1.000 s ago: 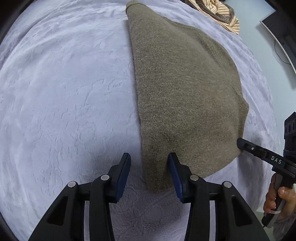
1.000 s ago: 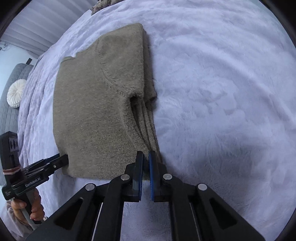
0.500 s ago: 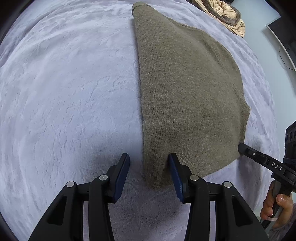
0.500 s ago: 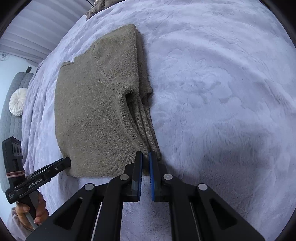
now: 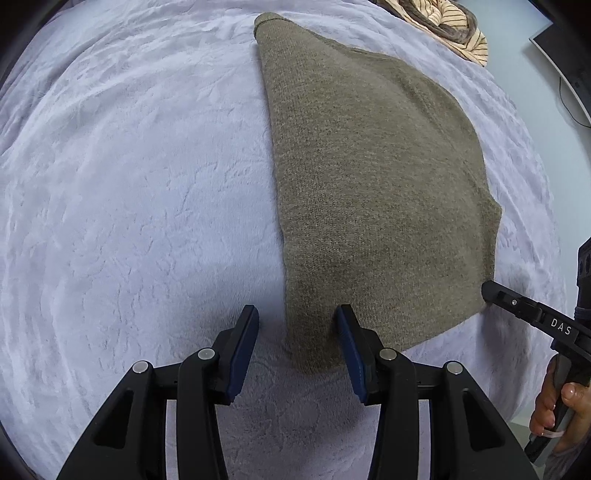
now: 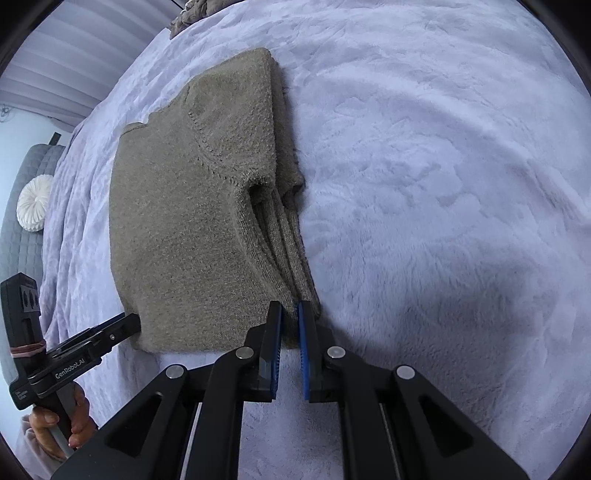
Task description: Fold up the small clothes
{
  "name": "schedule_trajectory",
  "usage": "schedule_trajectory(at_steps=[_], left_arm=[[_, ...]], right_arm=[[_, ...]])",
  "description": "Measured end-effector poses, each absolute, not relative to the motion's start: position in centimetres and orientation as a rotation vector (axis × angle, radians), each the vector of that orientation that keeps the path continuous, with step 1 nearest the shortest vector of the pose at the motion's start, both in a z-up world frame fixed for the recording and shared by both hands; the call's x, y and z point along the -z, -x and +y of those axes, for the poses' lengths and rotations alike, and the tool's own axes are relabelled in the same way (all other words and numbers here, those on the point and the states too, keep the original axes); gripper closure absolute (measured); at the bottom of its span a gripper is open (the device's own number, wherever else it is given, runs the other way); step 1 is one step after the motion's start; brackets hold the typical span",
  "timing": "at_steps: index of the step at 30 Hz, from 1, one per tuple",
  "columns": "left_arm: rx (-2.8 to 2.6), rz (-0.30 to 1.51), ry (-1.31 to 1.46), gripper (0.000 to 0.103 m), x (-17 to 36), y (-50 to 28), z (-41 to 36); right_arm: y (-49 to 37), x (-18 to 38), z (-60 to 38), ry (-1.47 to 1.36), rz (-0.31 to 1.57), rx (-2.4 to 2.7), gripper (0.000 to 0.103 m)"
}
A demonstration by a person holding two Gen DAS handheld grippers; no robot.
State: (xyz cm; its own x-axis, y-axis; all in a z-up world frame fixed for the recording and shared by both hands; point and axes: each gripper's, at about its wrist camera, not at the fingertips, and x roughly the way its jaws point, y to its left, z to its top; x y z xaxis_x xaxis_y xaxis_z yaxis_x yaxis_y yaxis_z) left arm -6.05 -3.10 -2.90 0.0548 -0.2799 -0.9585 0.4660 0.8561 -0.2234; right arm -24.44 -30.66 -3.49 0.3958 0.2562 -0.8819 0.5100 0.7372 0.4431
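An olive-brown knitted sweater (image 5: 369, 184) lies folded lengthwise on the bed, its sleeves stacked along the right edge (image 6: 288, 229) in the right wrist view. My left gripper (image 5: 296, 312) is open and straddles the sweater's near left corner, with its right finger over the knit and its left finger over the blanket; it also shows in the right wrist view (image 6: 129, 321). My right gripper (image 6: 290, 308) is shut on the near right corner, with knit showing in the thin gap between its pads. Its tip (image 5: 489, 291) meets that corner in the left wrist view.
A lilac plush blanket (image 5: 129, 184) covers the bed. A striped garment (image 5: 443, 26) lies at the far edge, and another crumpled cloth (image 6: 195, 14) sits at the top. A white round cushion (image 6: 33, 203) leans on a grey padded backrest. A hand (image 5: 561, 413) holds each gripper handle.
Hardly anything has changed. Both grippers stay at the sweater's near corners, and the sweater lies as before.
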Motion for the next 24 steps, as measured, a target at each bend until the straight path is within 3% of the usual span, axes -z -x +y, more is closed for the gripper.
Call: schedule_trajectory(at_steps=[3,15,18,24], left_arm=[[0.524,1.398,-0.183,0.026,2.7,5.9,-3.0],[0.502,1.413,-0.19,0.026,2.7,5.2,-2.0],[0.494,1.411,-0.201,0.02,2.7,4.9,-2.3],[0.487,1.416,-0.196,0.02,2.5,4.1,-1.8]], right_arm=[[24.4,3.5,-30.8,-0.771,1.19,0.18,0.095],[23.8,3.3,-31.3,-0.788,1.201,0.167,0.094],[23.9,2.3,-31.6,-0.786,1.172,0.164,0.094],[23.7,0.9,-32.5,-0.786,1.131,0.172,0.092]])
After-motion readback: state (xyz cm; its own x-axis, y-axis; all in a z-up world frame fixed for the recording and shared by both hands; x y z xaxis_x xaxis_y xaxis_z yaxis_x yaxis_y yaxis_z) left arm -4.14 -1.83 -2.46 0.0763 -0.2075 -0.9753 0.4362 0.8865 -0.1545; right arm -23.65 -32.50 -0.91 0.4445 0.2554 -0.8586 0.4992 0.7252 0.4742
